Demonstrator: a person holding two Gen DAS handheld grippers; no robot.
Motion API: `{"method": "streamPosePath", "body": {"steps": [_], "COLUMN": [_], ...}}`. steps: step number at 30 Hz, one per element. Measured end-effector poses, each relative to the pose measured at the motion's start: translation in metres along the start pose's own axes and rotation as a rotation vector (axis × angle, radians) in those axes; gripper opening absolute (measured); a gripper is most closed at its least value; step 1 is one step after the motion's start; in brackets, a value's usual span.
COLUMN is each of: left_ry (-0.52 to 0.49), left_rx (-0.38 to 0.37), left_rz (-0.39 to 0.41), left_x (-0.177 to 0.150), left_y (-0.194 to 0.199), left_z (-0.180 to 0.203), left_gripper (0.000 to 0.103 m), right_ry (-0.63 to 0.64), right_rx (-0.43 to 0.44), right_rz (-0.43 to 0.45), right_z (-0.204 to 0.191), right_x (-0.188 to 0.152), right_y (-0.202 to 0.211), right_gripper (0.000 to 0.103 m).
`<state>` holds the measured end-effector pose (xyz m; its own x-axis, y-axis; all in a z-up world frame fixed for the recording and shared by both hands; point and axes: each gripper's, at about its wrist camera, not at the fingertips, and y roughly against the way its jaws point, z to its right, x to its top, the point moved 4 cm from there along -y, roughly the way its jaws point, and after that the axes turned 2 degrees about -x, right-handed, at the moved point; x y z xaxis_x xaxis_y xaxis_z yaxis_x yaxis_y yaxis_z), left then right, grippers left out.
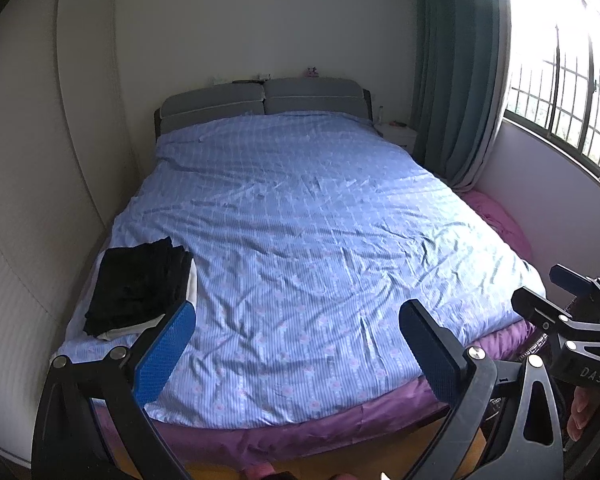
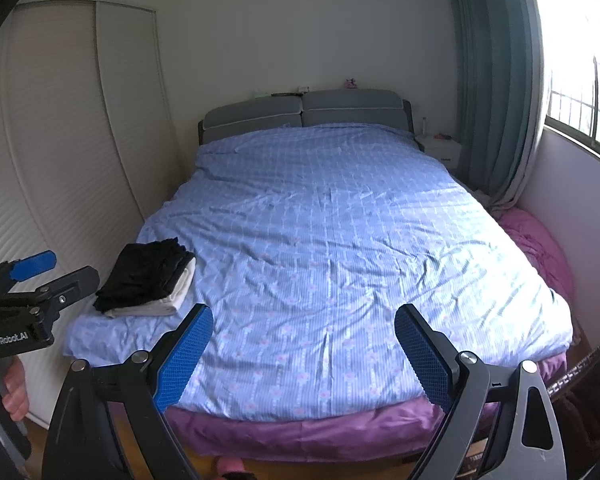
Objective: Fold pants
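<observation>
Folded black pants (image 1: 140, 284) (image 2: 146, 270) lie in a neat stack on top of a folded white garment (image 2: 172, 300) at the near left corner of the bed. My left gripper (image 1: 298, 320) is open above the foot of the bed, nothing between its blue pads (image 1: 164, 354). My right gripper (image 2: 304, 322) is also open and empty, held over the bed's near edge. In the right wrist view the left gripper (image 2: 40, 272) shows at the far left, beside the stack. The right gripper's body (image 1: 572, 320) appears at the right edge of the left wrist view.
The bed has a rumpled blue checked cover (image 1: 320, 220) over a purple sheet (image 2: 300, 436) and a grey headboard (image 2: 304, 112). A white wardrobe (image 2: 60, 140) stands left, a nightstand (image 2: 440, 148), teal curtain (image 2: 496, 80) and barred window (image 1: 560, 92) right. A pink blanket (image 2: 540, 244) lies beside the bed.
</observation>
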<state>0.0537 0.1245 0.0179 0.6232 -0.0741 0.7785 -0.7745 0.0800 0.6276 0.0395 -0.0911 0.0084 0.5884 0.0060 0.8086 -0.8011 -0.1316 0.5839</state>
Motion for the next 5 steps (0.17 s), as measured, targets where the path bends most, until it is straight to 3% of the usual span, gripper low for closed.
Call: {"method": "streamPosePath", "body": {"steps": [5], "left_ry": [0.003], "left_rx": [0.005], "left_rz": [0.0], "left_x": [-0.0004], "left_y": [-0.0017], "left_z": [-0.0011], "left_gripper": [0.103], "right_ry": [-0.004], "right_rx": [-0.007], "right_rz": [-0.001], "right_z": [0.0003], "right_x": [0.0005], "right_y": [-0.0006], "right_gripper": [0.093]}}
